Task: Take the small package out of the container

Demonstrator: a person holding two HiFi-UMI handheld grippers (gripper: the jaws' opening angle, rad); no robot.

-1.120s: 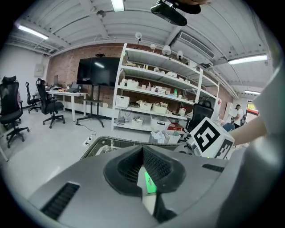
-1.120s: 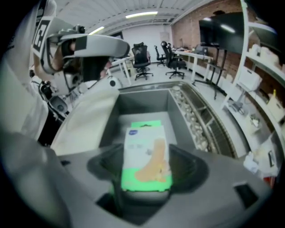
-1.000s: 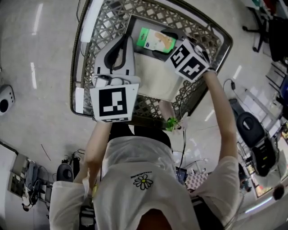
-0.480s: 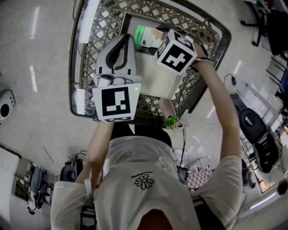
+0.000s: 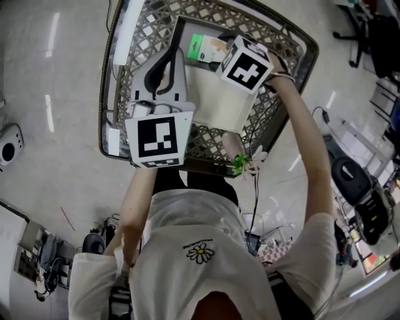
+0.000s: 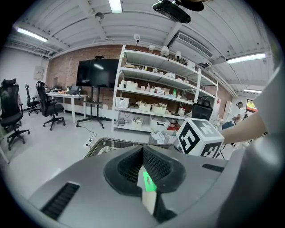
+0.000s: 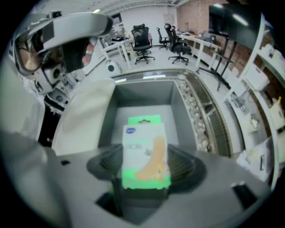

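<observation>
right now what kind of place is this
Most likely an open-plan office or lab workspace, not a real shop. Black swivel office chairs stand by desks, a large black screen on a stand sits against a red brick wall, and tall white shelving holds bins and boxes.

Quick tally here: two grippers, the left gripper (image 5: 174, 55) and the right gripper (image 7: 144, 162), two marker cubes (image 5: 156, 139) (image 5: 247, 64), one small package (image 5: 203, 49), one grey container (image 7: 133, 94), one wire basket (image 5: 144, 28), one white sheet (image 5: 219, 103).

Brick wall (image 6: 67, 71) w/ TV (image 6: 98, 73) & white shelving (image 6: 156, 89), office chairs (image 6: 11, 111), glossy pale floor (image 6: 53, 147), ceiling strip lights (image 6: 115, 5).
</observation>
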